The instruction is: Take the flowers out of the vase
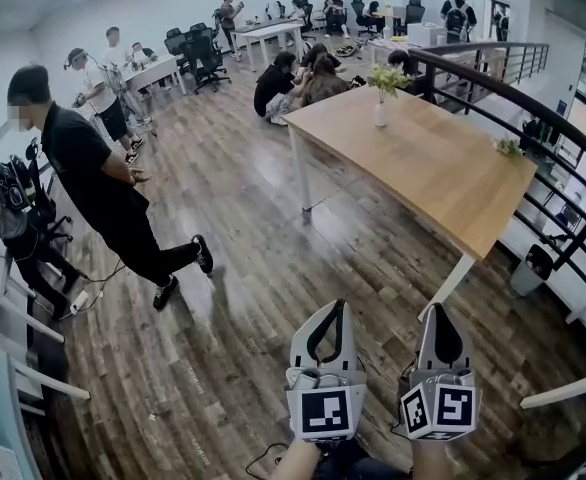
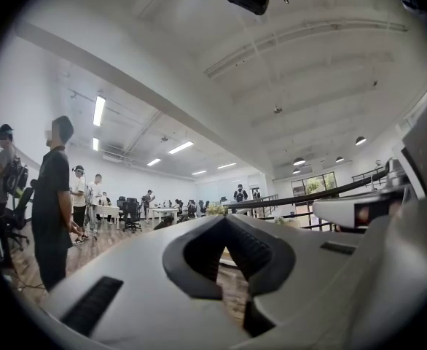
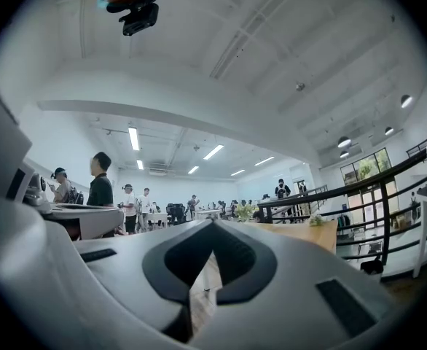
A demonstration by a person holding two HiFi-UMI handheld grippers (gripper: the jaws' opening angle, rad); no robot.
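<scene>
Flowers [image 1: 387, 78]: a small bunch of pale greenish-white blooms with green leaves; heads spread loosely above the vase's neck
Vase [image 1: 380, 114]: slim and white; stands upright on the wooden table [image 1: 423, 183], toward its far end; well apart from both tongs
Axis: stems run up and down; blooms point toward the ceiling
Loose sprig [image 1: 508, 147]: lies on the table near its right edge
Left tongs [image 1: 330, 311]: closed, tips meeting, nothing between them; held level above the floor [image 1: 243, 268]
Right tongs [image 1: 440, 315]: closed and empty; just beside the left
</scene>
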